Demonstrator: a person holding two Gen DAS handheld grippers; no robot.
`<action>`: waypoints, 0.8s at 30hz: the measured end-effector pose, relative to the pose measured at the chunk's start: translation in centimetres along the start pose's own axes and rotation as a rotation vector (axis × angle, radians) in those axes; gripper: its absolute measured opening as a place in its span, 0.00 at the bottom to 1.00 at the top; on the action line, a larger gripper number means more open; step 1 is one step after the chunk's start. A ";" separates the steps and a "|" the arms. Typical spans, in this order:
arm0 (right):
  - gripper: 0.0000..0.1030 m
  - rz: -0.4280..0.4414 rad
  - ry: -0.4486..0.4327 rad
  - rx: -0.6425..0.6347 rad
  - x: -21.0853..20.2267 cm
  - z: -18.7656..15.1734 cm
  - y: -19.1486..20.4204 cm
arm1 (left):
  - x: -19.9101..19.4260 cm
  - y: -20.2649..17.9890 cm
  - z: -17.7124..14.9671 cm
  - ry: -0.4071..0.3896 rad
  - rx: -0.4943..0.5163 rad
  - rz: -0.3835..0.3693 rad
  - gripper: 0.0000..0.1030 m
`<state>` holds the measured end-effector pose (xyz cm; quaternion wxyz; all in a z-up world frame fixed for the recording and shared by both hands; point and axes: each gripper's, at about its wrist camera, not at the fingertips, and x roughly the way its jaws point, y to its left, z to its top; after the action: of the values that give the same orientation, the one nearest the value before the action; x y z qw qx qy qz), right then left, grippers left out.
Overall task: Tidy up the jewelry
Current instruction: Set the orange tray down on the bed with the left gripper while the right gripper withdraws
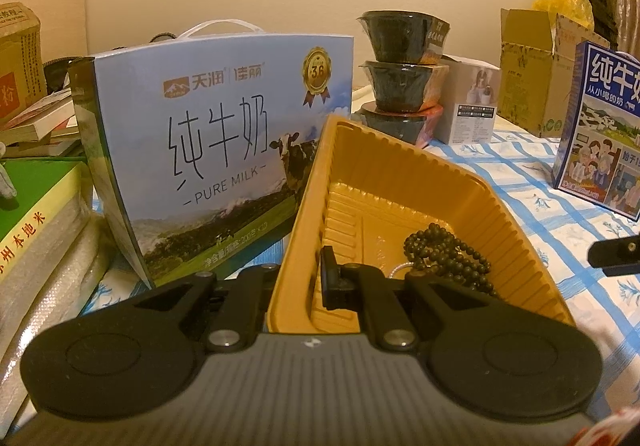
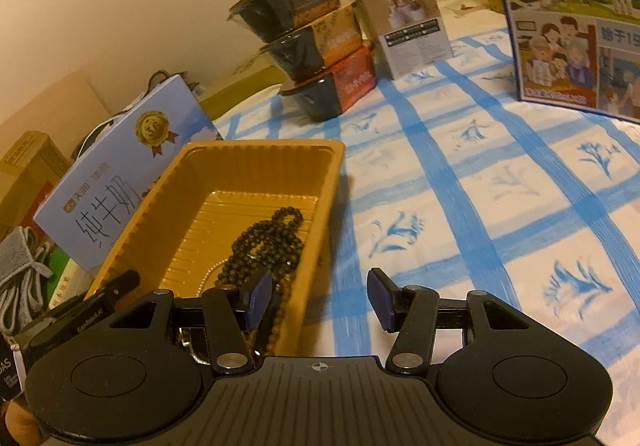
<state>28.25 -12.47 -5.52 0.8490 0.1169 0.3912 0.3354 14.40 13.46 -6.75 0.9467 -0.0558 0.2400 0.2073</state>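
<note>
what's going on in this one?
Jewelry sorting on a blue-checked tablecloth. The left gripper is shut on the near wall of a yellow plastic tray, holding it. A dark beaded necklace already lies in the tray, with a thin pale chain beside it. The right gripper is open and empty, one finger over the tray's edge, the other over the cloth.

We counted one yellow tray (image 2: 256, 153), one string of dark beads (image 2: 272, 242) (coiled inside it), three stacked black bowls (image 2: 304, 53), two milk cartons (image 1: 216, 149) and one small grey box (image 2: 412, 25).
</note>
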 end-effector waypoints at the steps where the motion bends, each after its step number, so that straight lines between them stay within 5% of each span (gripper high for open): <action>1: 0.52 -0.001 0.001 0.004 -0.1 -0.2 -0.2 | 0.1 0.0 -0.1 0.002 0.004 0.002 0.08; 18: 0.52 -0.029 0.031 0.074 -0.9 -2.8 -1.8 | -0.3 1.0 0.0 0.041 -0.031 -0.030 0.17; 24: 0.52 -0.028 0.038 0.094 -1.0 -3.5 -1.9 | -1.4 1.4 0.9 -0.020 -0.002 -0.014 0.23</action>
<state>26.03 -14.79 -8.14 0.8397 0.1446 0.4241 0.3069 13.12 14.37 -5.35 0.9504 -0.0562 0.2300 0.2016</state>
